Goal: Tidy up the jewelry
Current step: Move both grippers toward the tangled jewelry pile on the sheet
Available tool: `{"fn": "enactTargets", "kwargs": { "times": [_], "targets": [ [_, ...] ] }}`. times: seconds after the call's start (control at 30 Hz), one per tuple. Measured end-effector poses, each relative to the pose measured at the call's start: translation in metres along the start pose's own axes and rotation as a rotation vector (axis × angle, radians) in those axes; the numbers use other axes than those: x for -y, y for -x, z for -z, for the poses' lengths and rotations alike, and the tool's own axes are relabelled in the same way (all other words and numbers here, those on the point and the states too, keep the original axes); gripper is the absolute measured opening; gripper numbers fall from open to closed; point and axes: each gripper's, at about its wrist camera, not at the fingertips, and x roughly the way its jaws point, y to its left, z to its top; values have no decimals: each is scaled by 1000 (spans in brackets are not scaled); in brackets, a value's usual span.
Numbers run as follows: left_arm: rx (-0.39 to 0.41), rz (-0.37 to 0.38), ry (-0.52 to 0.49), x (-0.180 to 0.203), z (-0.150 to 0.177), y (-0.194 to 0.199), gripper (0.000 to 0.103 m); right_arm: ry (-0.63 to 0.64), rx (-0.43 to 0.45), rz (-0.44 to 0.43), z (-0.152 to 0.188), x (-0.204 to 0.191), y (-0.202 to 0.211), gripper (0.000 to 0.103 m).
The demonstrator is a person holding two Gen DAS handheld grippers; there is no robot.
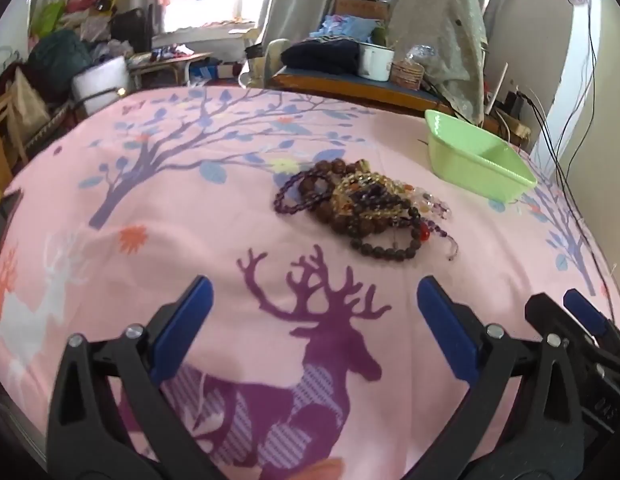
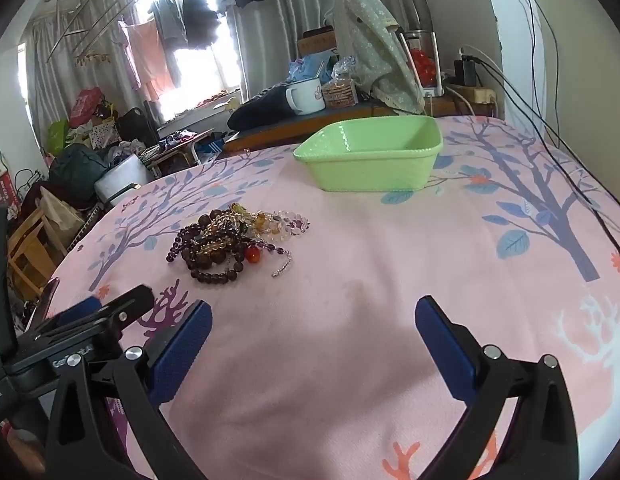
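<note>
While both grippers are hovering over a surface draped in a pink cloth (image 1: 170,208) printed with trees and deer, neither is holding anything. The left gripper (image 1: 313,312) is pointing down toward a purple deer on the cloth, its blue-padded fingers (image 1: 188,324) standing wide apart with only fabric showing between them. The right gripper (image 2: 313,336) is likewise spreading its fingers (image 2: 443,344) fully, with bare pink cloth in the gap.

A tangled heap of beaded jewelry (image 1: 361,208) is lying on the cloth ahead of the left gripper, well clear of its fingertips: dark brown bead bracelets, purple strands, amber and clear beads and one red bead are piled over one another. From the right wrist view the same heap is sitting ahead and to the left of the fingers.

A light green tray (image 2: 373,184) is resting on the cloth beyond the heap, apart from it and near the far edge, and it is showing nothing inside. Behind it a white mug (image 2: 306,98) is standing on a low table.
</note>
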Motion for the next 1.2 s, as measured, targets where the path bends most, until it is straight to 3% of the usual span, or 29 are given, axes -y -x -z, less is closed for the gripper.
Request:
{"fn": "enactTargets", "kwargs": {
  "times": [0.13,0.2,0.33,0.4,0.5,0.6,0.7,0.77,0.97,1.2],
  "targets": [
    [-14,30,-13,6,7,2,98,3,7,-6,2,-4,4,77],
    [-20,100,-14,9,8,4,97,3,4,-14,4,-6,5,77],
    [-40,103,-6,12,3,-3,97,12,-5,-8,7,-9,5,77],
    [-41,92,3,7,-2,-6,97,14,-11,-13,7,-9,4,77],
    [-28,54,4,-7,-18,-13,97,30,-49,-85,8,-13,-3,77],
    [75,-64,-98,-13,-39,-12,97,67,-65,-87,8,-20,-6,77],
    [130,-101,-131,-15,-51,-9,97,93,-39,-71,-1,-23,-3,77],
    [166,-116,-126,-19,-62,-7,97,121,-19,-55,-12,-27,1,77],
    [150,-108,-72,-31,-72,-15,97,253,70,-22,-55,-40,9,77],
    [173,-127,-91,-38,-79,-19,97,381,57,-95,-109,-56,7,75]
  ]
}}
